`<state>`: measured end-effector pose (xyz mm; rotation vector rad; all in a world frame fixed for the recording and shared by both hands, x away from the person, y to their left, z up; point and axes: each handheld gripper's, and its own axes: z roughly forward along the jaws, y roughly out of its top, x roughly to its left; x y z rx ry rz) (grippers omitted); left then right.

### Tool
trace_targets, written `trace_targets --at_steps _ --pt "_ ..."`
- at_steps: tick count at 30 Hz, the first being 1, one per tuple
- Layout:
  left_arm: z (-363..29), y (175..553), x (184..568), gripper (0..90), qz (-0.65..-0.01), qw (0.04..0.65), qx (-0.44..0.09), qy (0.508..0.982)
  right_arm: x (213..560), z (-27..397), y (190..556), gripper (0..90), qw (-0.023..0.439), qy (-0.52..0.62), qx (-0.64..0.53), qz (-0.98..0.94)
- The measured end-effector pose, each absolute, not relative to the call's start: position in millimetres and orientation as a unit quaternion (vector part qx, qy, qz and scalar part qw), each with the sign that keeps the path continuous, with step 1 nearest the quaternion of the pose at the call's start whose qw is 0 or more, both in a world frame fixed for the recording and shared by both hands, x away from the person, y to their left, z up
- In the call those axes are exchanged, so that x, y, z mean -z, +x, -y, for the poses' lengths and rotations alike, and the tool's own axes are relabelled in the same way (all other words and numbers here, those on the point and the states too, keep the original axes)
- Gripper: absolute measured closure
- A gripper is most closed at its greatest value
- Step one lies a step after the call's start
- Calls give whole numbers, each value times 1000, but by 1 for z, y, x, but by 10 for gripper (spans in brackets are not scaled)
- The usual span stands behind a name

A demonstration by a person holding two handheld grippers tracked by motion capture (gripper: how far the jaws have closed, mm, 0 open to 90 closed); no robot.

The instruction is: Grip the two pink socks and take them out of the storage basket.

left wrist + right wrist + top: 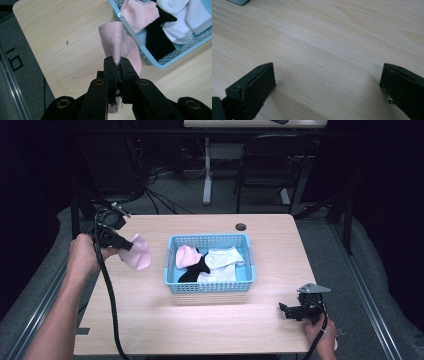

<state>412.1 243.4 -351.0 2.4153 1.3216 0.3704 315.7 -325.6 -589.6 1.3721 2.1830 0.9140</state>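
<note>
1. The pink sock (137,252) hung clear of the table, pinched at one end by the left gripper (126,244). It sat just off the basket's 9 o'clock side, not touching the rim as far as the high view showed.
2. In the left gripper view the same pink sock (119,46) stood up from between the two black jaws, which were clamped tight on the fabric, with a bit of it poking out below the pads. Some faint white lettering showed on it, too small to read.
3. The left gripper was held in the person's left hand (82,256), out at about 9 o'clock on the table, with its cable trailing down toward 6.
4. The blue basket (172,285) sat roughly mid-table. Inside were another pink sock (185,256), a black sock (196,269) and a couple of white socks (222,262), all piled together.
5. The right gripper (286,311) rested way off at around 4 o'clock, near the table's front edge, well apart from the basket, in the right hand (320,330).
6. The right gripper view had its jaws spread wide over bare wooden table (324,50), gripping nothing.
</note>
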Motion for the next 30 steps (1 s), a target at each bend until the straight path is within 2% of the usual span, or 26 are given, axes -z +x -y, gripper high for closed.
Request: trace_targets --at_steps 30 --pt "-280 407 417 858 -508 165 -97 840 590 326 316 0 201 491 -327 -782"
